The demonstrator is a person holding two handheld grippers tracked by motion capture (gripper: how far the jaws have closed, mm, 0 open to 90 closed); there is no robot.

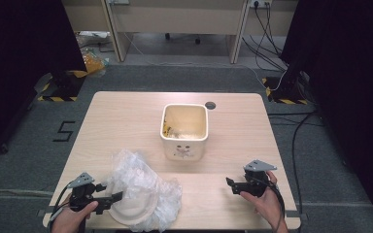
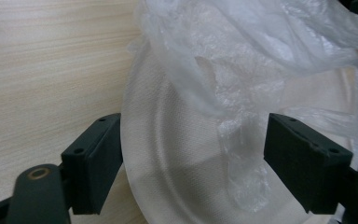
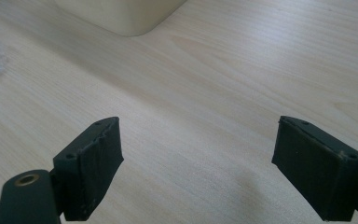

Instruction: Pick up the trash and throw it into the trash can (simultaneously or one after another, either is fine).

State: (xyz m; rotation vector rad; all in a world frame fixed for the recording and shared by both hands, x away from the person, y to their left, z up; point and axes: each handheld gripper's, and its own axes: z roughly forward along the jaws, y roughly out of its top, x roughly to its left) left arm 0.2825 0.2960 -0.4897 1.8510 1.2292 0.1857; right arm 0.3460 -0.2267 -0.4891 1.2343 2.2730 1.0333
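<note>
left gripper (image 1: 110,198): sits at the near left corner of the worktop (image 1: 126,111), held in the person's left hand. Its jaws straddle the rim of the plate, but the pads aren't pressing on it, so it's not gripping anything.
paper plate (image 2: 177,177): white and textured, lying flat on the worktop right at the near edge, half buried under the plastic.
plastic bag (image 1: 143,179): clear, crumpled stuff draped over the plate's far side and spilling off toward the right.
right gripper (image 1: 231,183): near right side, well apart from the plate, jaws spread wide over bare wood, holding nothing.
bin (image 1: 185,130): cream square tub mid-worktop, some scraps in the bottom, far side of both grippers.
</note>
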